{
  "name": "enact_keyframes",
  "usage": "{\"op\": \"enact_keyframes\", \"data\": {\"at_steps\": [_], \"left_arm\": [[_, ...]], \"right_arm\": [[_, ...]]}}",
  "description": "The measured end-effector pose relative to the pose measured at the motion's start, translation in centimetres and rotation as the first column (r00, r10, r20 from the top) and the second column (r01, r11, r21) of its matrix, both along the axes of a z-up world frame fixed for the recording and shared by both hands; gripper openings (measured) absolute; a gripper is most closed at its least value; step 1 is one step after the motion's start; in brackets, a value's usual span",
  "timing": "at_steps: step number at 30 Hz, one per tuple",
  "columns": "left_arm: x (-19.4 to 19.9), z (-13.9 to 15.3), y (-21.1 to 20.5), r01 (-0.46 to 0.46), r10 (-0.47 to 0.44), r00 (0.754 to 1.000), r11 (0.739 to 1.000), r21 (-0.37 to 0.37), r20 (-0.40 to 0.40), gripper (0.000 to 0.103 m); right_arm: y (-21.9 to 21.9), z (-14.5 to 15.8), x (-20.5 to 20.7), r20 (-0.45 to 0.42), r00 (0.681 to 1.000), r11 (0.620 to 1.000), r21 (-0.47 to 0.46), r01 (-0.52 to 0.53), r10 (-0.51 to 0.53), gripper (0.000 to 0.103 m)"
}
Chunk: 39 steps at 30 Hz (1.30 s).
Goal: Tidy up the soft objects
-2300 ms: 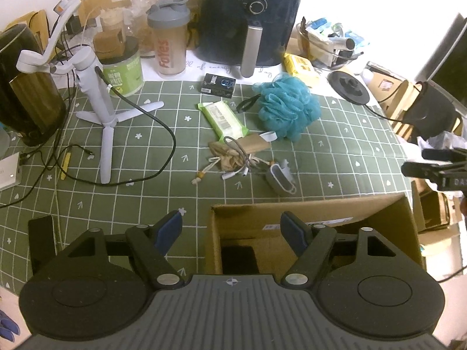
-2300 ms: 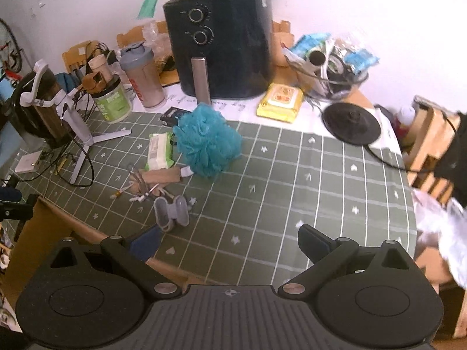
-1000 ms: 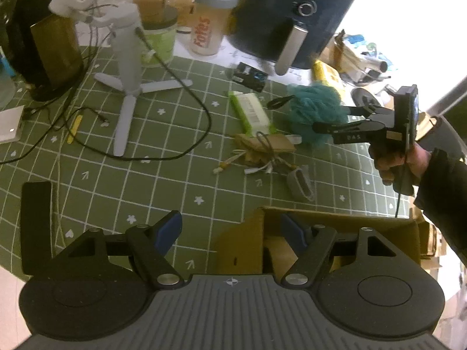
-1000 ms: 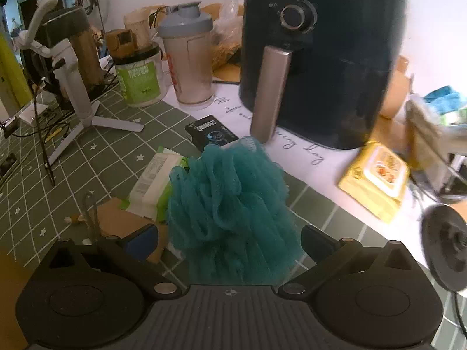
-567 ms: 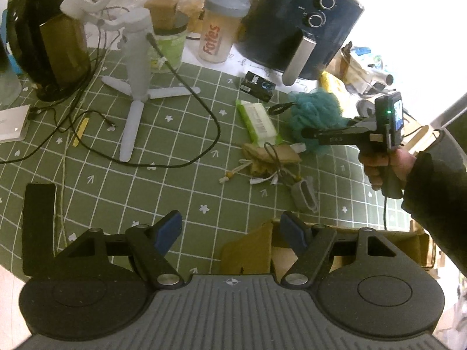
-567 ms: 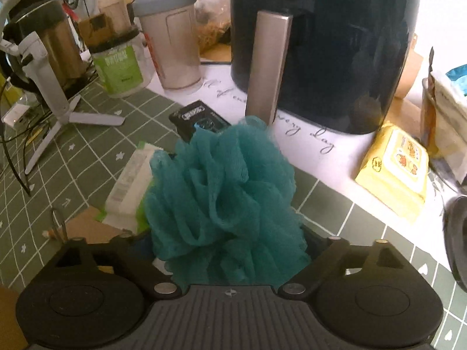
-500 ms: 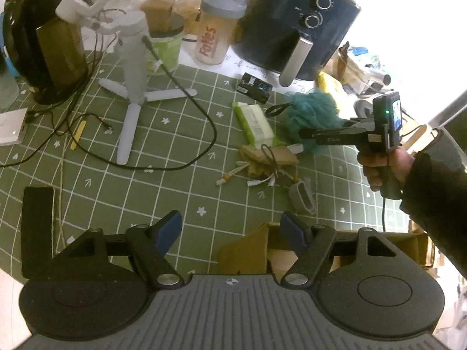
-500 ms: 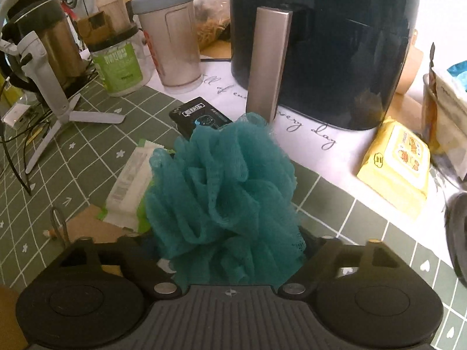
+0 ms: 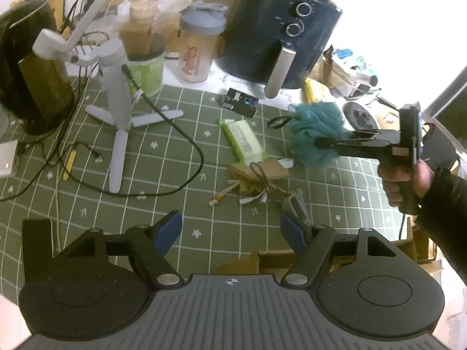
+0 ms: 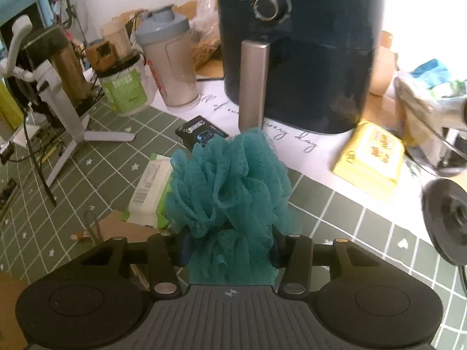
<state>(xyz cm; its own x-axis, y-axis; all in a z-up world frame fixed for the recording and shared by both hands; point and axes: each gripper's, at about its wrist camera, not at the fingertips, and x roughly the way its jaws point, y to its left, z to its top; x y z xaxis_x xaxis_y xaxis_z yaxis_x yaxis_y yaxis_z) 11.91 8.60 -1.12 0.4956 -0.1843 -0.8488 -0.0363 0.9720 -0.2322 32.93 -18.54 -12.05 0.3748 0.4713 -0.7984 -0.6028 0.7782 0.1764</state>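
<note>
Probably a home kitchen: air fryer, shaker bottle, kettle.

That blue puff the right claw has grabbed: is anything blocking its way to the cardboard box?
Nothing visible does. The right gripper is shut on the teal bath pouf. Only low clutter, a brown pouch with cords, lies between it and the cardboard box at the table's near edge.

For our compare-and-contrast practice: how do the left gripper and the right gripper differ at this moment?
The left gripper has its jaws spread wide and holds nothing; the right gripper has its jaws shut on the teal bath pouf. The left points at the brown pouch with cords; the right faces the air fryer. Both are black, over the green mat.
</note>
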Motion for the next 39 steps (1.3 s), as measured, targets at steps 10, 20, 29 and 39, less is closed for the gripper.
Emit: {"op": "enact_keyframes", "data": {"at_steps": [10,20,29,39], "left_arm": [[1.8,0.3,-0.5,0.081,-0.081,0.995,0.997,0.006,0.061,0.073],[4.2,-0.4,-2.1,0.206,-0.208,0.974,0.978,0.03,0.093,0.073],[6.9,-3.2,-3.1,0.299,-0.303,0.951,0.953,0.055,0.066,0.071],[9.5,-7.2,-4.6,0.386,-0.387,0.922,0.921,0.055,0.012,0.068]], "right_arm": [[-2.9,2.8,-3.0,0.037,0.997,0.998,-0.003,0.065,-0.065,0.039],[-4.7,3.3,-6.8,0.049,0.994,0.994,-0.048,0.102,-0.1,0.032],[-6.2,2.3,-8.9,0.015,0.991,0.984,-0.117,0.134,-0.133,0.036],[-6.5,-0.1,-9.7,-0.036,0.992,0.984,-0.136,0.116,-0.121,0.091]]}}
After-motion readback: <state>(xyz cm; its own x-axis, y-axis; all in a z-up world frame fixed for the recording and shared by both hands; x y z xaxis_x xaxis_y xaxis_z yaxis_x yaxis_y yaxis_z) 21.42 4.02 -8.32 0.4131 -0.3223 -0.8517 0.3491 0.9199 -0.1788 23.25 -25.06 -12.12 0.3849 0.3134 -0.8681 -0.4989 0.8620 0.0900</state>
